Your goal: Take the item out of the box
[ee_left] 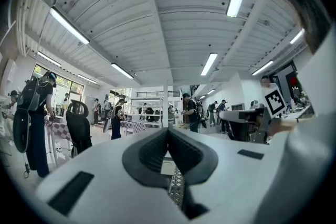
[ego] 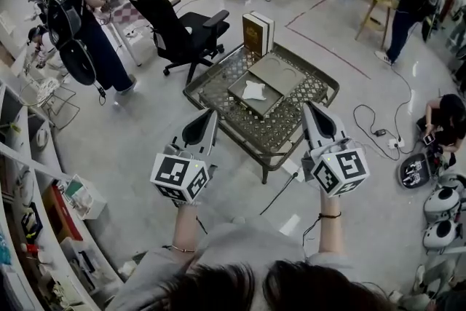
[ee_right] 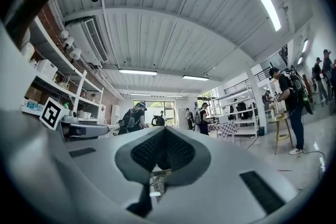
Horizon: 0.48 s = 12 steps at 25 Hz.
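Note:
An open grey box (ego: 247,102) lies on a low lattice-top table (ego: 291,131), with a white crumpled item (ego: 254,90) inside it. The box's flat lid (ego: 279,73) rests beside it, farther back. My left gripper (ego: 212,113) is held in the air short of the table's near left edge, jaws shut and empty. My right gripper (ego: 306,108) hovers over the table's near right corner, also shut with nothing in it. In the left gripper view the left gripper (ee_left: 168,132) shows pads meeting at the tip. The right gripper (ee_right: 164,130) looks the same in its own view.
A brown-and-white boxed book (ego: 258,33) stands at the table's far edge. A black office chair (ego: 175,29) sits behind the table to the left. Cables and a power strip (ego: 386,136) lie on the floor at right. Shelving (ego: 44,215) lines the left. Several people stand around.

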### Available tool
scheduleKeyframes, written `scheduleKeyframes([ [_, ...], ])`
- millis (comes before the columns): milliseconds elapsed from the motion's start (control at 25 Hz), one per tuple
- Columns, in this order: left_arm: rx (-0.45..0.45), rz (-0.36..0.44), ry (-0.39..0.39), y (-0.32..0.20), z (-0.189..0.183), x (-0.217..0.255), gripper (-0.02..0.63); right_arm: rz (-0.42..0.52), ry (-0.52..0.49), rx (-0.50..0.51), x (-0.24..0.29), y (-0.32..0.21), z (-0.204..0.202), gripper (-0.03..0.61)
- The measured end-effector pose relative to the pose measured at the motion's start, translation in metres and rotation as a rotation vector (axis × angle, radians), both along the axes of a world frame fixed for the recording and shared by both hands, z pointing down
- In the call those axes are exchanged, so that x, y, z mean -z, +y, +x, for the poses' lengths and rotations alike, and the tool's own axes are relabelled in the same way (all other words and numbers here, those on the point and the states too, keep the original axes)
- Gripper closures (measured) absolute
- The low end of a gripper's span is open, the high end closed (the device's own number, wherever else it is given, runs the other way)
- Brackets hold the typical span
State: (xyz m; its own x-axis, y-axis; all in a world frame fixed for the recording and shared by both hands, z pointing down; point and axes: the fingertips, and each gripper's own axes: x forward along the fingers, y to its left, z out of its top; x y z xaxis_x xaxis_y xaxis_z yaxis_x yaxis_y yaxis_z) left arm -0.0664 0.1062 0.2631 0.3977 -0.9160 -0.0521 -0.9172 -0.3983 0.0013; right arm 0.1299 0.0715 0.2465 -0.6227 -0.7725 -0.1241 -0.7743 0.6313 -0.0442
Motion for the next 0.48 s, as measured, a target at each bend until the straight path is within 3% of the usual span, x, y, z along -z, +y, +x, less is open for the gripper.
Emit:
scheduleKeyframes([
  [480,-0.027,-0.047,0.010,-0.046,-0.052,-0.031,0.597,-0.037,0.014,-0.041,-0.025,-0.042,-0.044,0.557],
])
